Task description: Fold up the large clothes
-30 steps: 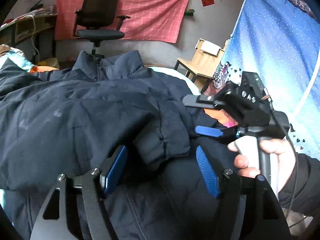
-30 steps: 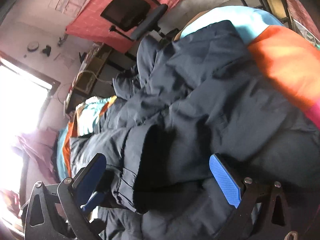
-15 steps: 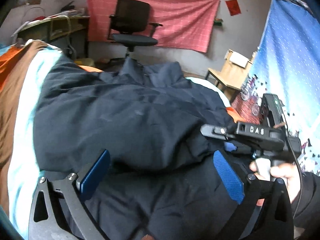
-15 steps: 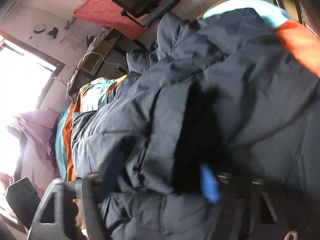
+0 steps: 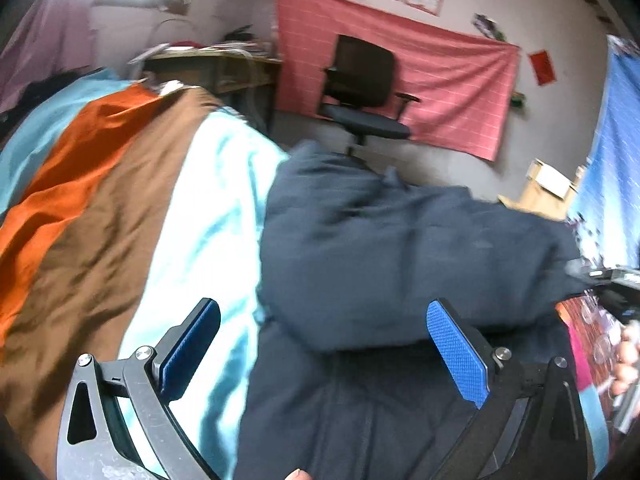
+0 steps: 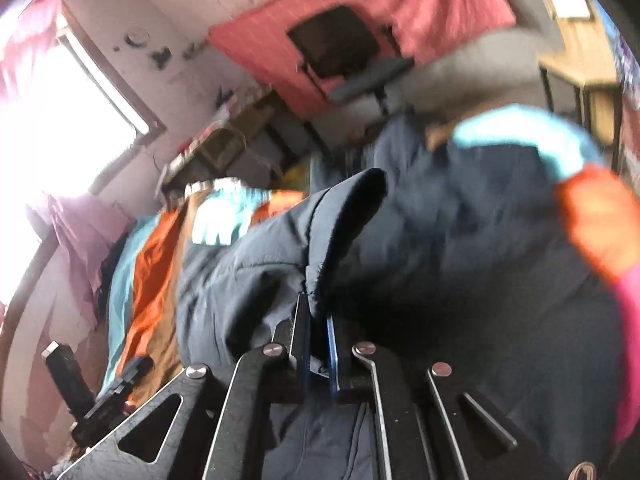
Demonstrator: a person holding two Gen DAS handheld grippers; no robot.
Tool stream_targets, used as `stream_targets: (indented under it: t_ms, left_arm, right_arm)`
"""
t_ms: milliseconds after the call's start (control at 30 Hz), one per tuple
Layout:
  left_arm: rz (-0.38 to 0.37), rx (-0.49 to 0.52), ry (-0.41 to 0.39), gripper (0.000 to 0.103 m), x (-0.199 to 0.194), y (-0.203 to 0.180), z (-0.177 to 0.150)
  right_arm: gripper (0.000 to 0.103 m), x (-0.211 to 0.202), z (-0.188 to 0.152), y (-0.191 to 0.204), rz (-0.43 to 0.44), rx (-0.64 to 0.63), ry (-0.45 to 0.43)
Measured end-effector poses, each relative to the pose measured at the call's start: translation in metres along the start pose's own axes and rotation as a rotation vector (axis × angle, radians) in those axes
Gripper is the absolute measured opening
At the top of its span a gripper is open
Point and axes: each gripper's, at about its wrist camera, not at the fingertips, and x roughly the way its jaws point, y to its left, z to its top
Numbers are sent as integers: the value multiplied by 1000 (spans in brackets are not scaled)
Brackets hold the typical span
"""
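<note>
A dark navy padded jacket (image 5: 400,256) lies on the bed, one sleeve folded across its body. My left gripper (image 5: 324,344) is open and empty, hovering over the jacket's left edge, with nothing between its blue pads. My right gripper (image 6: 318,336) is shut on the sleeve cuff (image 6: 344,216) of the jacket and holds it lifted above the jacket's body (image 6: 460,240). The right gripper also shows at the right edge of the left wrist view (image 5: 612,280), held by a hand.
The bed cover (image 5: 100,208) has orange, brown, teal and white stripes. A black office chair (image 5: 364,92) stands before a red wall cloth (image 5: 448,80). A desk (image 5: 212,68) is at the back left, a wooden table (image 5: 544,188) and blue curtain (image 5: 616,168) at the right.
My right gripper has closed on the sleeve cuff and lifted it. My left gripper has swung left off the jacket's middle to its edge, still open.
</note>
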Motion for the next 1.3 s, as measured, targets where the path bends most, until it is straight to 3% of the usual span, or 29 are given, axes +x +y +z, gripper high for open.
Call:
stream_targets:
  t_ms: [133, 233, 400, 533, 600, 633, 700, 733, 867, 967, 1033, 1133, 1300]
  left_arm:
    - [77, -51, 18, 101, 12, 15, 11]
    - [101, -88, 39, 101, 27, 22, 17]
    - [118, -109, 104, 101, 60, 28, 17]
    - [116, -57, 138, 101, 83, 20, 24]
    - [116, -10, 134, 101, 92, 12, 28]
    - [117, 16, 134, 101, 96, 7, 29]
    - [108, 66, 120, 101, 100, -6, 34]
    - [103, 82, 120, 101, 103, -10, 35]
    - [47, 168, 97, 101, 110, -36, 34]
    - [51, 250, 108, 101, 123, -52, 29]
    - [76, 291, 129, 101, 134, -57, 22]
    - [94, 310, 191, 102, 154, -57, 12]
    - [61, 288, 234, 102, 172, -50, 3]
  right_arm:
    - [7, -27, 24, -7, -49, -12, -89]
    - [7, -31, 30, -20, -102, -13, -98]
    - [7, -1, 22, -53, -202, 7, -24]
    - [17, 22, 8, -78, -341, 15, 58]
    - [26, 22, 8, -81, -405, -16, 46]
    - [43, 21, 8, -78, -435, -39, 31]
    - [63, 18, 12, -68, -443, -91, -15]
    - [65, 18, 15, -57, -439, -134, -38]
    - [65, 38, 22, -21, -358, -281, -29]
    - [63, 74, 15, -5, -309, -368, 62]
    - [52, 96, 9, -8, -320, -377, 125]
    - [52, 118, 0, -23, -362, -363, 183]
    - [50, 134, -7, -43, -346, -288, 237]
